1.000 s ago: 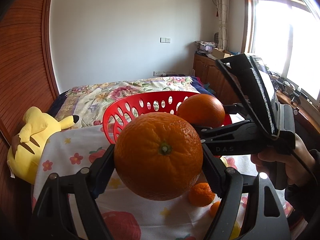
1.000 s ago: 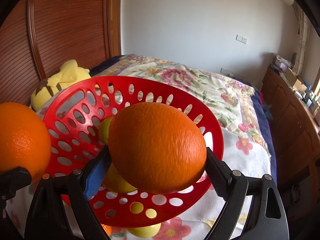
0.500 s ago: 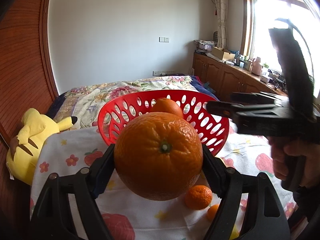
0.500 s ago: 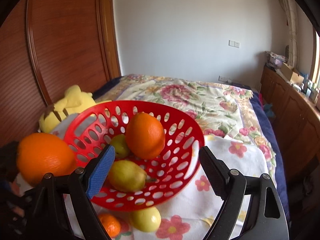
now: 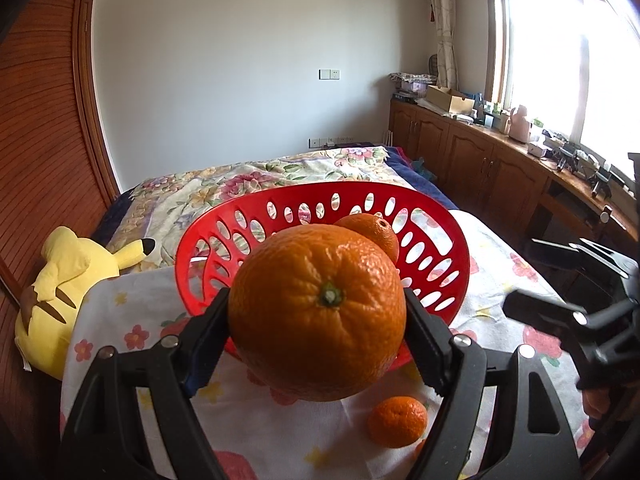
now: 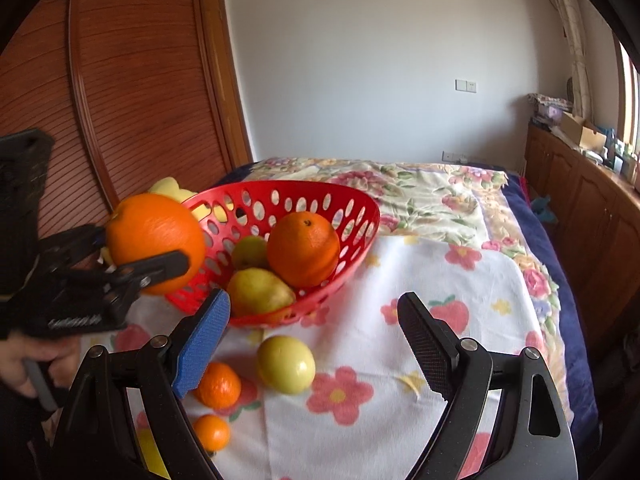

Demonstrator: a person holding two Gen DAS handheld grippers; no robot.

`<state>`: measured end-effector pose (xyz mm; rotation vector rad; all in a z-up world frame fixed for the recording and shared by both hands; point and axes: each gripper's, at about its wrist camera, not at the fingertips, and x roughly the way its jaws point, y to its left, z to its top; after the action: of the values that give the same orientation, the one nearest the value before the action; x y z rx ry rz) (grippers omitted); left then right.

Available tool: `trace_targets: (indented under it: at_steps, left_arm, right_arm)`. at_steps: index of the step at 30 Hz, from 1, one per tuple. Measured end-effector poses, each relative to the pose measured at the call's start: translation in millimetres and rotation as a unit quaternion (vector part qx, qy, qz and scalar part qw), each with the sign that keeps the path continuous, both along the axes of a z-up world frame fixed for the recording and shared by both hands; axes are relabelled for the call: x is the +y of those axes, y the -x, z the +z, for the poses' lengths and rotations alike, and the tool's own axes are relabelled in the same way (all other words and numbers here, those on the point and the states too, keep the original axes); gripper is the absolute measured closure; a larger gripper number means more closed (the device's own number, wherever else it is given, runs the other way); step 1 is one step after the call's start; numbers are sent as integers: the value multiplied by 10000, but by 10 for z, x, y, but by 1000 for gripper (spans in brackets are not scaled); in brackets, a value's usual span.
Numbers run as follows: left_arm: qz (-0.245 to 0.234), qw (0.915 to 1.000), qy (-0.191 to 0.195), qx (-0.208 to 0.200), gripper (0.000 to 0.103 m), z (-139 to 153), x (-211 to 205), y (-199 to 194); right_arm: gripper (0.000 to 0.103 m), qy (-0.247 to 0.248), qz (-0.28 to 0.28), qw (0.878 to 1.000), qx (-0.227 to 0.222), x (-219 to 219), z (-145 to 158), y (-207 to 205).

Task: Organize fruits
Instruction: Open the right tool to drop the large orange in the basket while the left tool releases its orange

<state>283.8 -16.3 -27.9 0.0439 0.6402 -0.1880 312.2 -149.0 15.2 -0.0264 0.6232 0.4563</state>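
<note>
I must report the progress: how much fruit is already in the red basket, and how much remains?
Done: one orange and two pears lie in the red basket. In hand: the left claw holds a big orange. Left: a yellow fruit and two mandarins on the cloth.

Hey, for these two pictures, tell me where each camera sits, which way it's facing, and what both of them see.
Left wrist view: sits on the left tool, looking along its fingers at the big orange it clamps, with the red basket beyond; the right tool shows at the right edge.
Right wrist view: sits on the right tool, jaws open and empty, facing the red basket and loose fruit on the flowered cloth; a hand and the left tool show at left.
Shared: basket, held orange, orange in basket.
</note>
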Motion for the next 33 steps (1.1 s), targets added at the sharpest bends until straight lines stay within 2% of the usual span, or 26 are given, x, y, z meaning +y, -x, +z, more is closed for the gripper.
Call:
trace_targets:
  at_steps: [20,23,28,33]
  left_arm:
    - [164,9996,-58,220,21,-141,-102,-167]
    - [203,9996,-107,-146,19,-39,-111,-113]
    - [100,9996,-26,-248,19,64,-79,2]
    - [-66,9992,-98,-394,19,72,-92,328]
  right_arm:
    - [15,12,-48,9996,273,-161,-421,212]
    - [15,10,-68,9995,322,-186,-464,232]
    - [15,14,-81,9994,349,-219,-518,315]
    - [15,100,-103,9994,309,-250,-557,461]
